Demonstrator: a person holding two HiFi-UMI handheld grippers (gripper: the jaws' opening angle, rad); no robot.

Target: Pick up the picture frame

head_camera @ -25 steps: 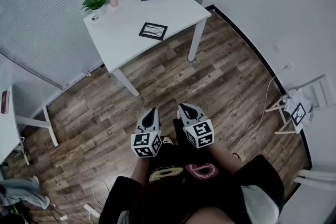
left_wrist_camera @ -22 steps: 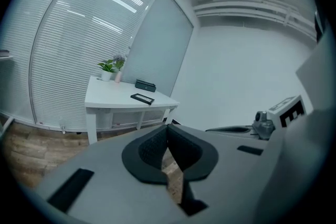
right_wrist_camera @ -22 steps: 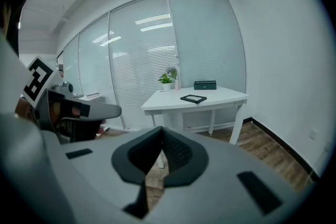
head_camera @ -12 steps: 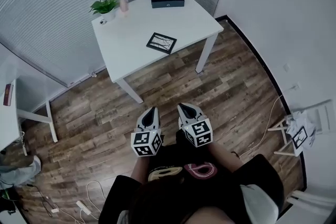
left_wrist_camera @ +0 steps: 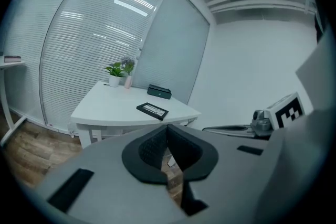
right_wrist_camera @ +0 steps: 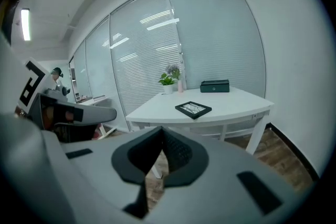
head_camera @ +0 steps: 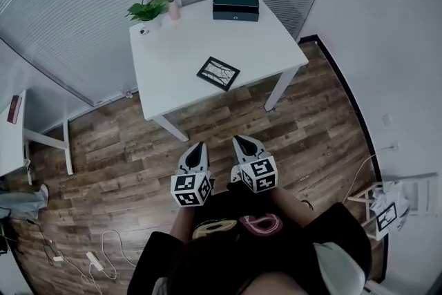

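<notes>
Near the table's front edge, the frame (head_camera: 218,73) lies flat on the white table (head_camera: 181,55), askew to that edge, with nothing touching it. At the far right corner sits a dark box (head_camera: 235,5). At the far left corner stand a plant (head_camera: 148,9) and a pink bottle (head_camera: 174,9). Short of the table, over the wood floor (head_camera: 124,141), the left gripper (head_camera: 198,147) and right gripper (head_camera: 243,141) are held side by side, pointing toward it. Each has its jaws pressed together with nothing between them, well apart from the frame.
</notes>
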